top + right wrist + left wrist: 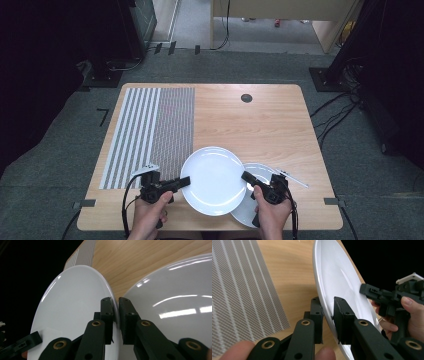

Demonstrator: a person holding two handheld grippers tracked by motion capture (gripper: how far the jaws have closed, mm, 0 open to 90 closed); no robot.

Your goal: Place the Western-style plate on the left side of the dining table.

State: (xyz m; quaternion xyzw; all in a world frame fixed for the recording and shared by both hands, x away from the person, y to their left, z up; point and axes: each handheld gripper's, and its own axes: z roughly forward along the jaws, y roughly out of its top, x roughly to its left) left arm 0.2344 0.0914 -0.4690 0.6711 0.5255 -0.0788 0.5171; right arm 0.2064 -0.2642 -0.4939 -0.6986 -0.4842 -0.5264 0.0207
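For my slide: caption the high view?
Left gripper and right gripper clamp opposite rims of a white plate above a second plate.

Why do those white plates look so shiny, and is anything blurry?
Right gripper view: overhead lights streak across the lower plate. Left gripper view: softer glare on the held plate, with fingertips blurred at the bottom edge. High view: even lighting, dark surroundings, little glare.
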